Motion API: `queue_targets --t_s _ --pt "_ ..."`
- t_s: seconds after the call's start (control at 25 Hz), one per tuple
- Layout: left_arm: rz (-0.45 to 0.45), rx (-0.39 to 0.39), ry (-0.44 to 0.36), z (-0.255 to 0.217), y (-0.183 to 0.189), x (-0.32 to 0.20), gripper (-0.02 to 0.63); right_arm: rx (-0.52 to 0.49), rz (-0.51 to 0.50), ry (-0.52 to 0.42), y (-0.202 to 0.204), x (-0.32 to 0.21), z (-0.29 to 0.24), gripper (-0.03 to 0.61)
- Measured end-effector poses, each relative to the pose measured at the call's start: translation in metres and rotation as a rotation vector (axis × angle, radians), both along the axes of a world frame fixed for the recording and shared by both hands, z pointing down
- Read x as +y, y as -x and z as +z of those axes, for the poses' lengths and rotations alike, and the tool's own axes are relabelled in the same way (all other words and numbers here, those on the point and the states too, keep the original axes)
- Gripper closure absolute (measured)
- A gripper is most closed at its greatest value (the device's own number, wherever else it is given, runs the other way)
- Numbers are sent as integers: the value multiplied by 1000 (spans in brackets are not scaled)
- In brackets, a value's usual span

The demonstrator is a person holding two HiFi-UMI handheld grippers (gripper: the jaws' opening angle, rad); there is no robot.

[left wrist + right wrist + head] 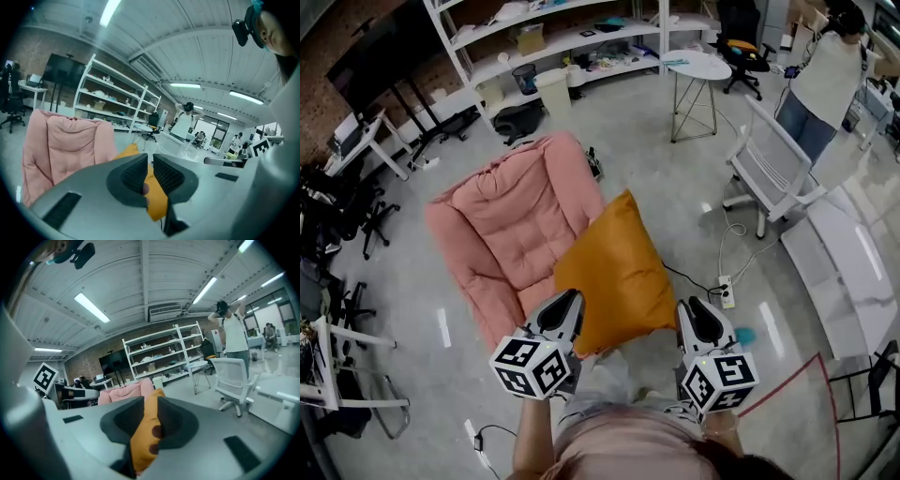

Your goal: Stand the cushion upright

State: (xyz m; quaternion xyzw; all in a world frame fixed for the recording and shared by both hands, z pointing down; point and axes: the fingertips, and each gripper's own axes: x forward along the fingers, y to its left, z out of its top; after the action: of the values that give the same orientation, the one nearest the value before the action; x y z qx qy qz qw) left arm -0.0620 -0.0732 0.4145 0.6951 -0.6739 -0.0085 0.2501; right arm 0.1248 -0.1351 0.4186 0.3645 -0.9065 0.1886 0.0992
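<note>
An orange cushion (pixel 617 267) stands on one corner, leaning against the seat of a pink padded armchair (pixel 511 225). My left gripper (pixel 566 307) grips the cushion's lower left edge and my right gripper (pixel 693 315) its lower right edge. In the left gripper view the jaws (pixel 149 172) stand almost together, with a thin fold of the orange cushion (pixel 158 199) between the pads. Orange cushion fabric (pixel 144 439) fills the gap of the jaws (pixel 150 420) in the right gripper view, with the pink armchair (pixel 124 393) behind it.
A white office chair (pixel 773 169) and a long white desk (pixel 853 277) stand to the right. A power strip (pixel 727 292) and its cable lie on the floor beside the cushion. Beyond are a round side table (pixel 697 66), white shelving (pixel 572 39) and a person (pixel 827 75).
</note>
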Motion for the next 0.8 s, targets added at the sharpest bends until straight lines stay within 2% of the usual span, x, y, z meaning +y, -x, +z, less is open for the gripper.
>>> queue_targets --t_s 0.44,0.8 --pt "185 -25 29 12 16 -67 560 73 153 73 0 -22 34 460" --pt "281 -56 54 22 40 -114 523 114 279 148 -3 -31 62 422"
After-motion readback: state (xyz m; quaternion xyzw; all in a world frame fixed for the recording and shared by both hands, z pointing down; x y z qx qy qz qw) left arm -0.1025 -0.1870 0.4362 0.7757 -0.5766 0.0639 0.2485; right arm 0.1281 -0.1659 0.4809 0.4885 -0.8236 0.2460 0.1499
